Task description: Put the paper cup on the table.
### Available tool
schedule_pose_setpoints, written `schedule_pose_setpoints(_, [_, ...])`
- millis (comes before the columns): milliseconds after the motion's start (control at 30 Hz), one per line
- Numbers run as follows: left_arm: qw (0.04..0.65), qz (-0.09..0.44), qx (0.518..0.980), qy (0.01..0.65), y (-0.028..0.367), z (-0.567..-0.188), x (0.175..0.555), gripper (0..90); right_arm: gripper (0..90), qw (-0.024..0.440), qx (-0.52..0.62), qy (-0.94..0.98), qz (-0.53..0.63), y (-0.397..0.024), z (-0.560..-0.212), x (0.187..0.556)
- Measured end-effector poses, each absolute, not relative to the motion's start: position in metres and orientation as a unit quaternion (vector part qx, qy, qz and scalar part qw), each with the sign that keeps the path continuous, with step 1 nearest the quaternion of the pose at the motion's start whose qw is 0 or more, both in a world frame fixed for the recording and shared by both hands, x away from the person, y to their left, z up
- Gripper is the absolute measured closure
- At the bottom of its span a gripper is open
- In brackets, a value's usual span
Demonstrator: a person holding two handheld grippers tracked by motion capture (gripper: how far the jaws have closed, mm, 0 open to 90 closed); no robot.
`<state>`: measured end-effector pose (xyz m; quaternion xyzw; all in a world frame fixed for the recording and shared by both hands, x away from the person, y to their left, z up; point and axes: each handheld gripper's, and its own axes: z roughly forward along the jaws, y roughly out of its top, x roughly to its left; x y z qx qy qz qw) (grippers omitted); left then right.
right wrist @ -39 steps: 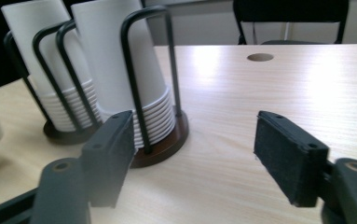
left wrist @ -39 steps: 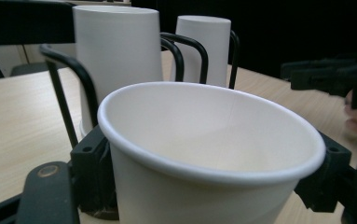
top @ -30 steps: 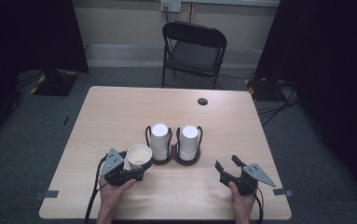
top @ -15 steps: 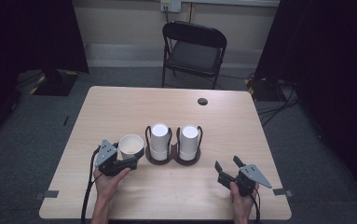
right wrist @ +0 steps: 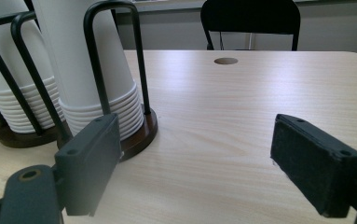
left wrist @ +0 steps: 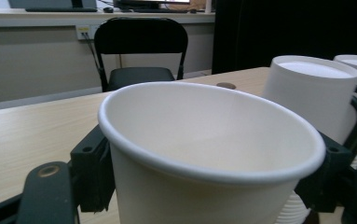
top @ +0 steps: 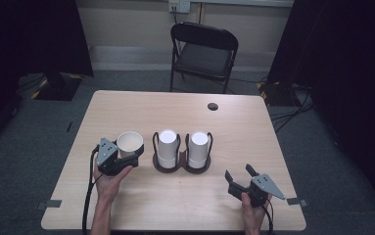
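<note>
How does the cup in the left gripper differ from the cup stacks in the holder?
The paper cup sits mouth up, alone, clamped between the jaws of the left gripper; the cup stacks stand mouth down, nested many deep. The cup is clear of the holder; the stacks sit inside its black wire loops. Both are plain white paper cups.

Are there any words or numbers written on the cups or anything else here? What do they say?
None can be read: the white paper cup in the left tool is plain.
The two stacks of white paper cups in the black wire holder are plain too.
The light wooden table and black folding chair bear no label.
</note>
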<state>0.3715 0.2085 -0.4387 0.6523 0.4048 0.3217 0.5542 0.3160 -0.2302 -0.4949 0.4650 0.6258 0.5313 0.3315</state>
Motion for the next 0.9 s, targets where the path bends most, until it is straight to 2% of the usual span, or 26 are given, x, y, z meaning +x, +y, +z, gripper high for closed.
schedule_pose_setpoints(133, [0.558,0.327,0.64,0.414,0.212,-0.439,0.383,22.0,15.5,0.334,0.464,0.628,0.528,-0.23,-0.495,0.316])
schedule_pose_setpoints(333, [0.532,0.348,0.649,0.418,0.21,-0.442,0.4,21.9,15.7,0.323,0.462,0.632,0.532,-0.231,-0.495,0.317])
schedule_pose_setpoints(533, [0.552,0.326,0.639,0.425,0.214,-0.449,0.42,21.5,15.8,0.319,0.464,0.631,0.533,-0.231,-0.495,0.317])
schedule_pose_setpoints(900, [0.538,0.318,0.643,0.442,0.213,-0.462,0.439,20.7,16.5,0.32,0.46,0.635,0.531,-0.23,-0.495,0.317])
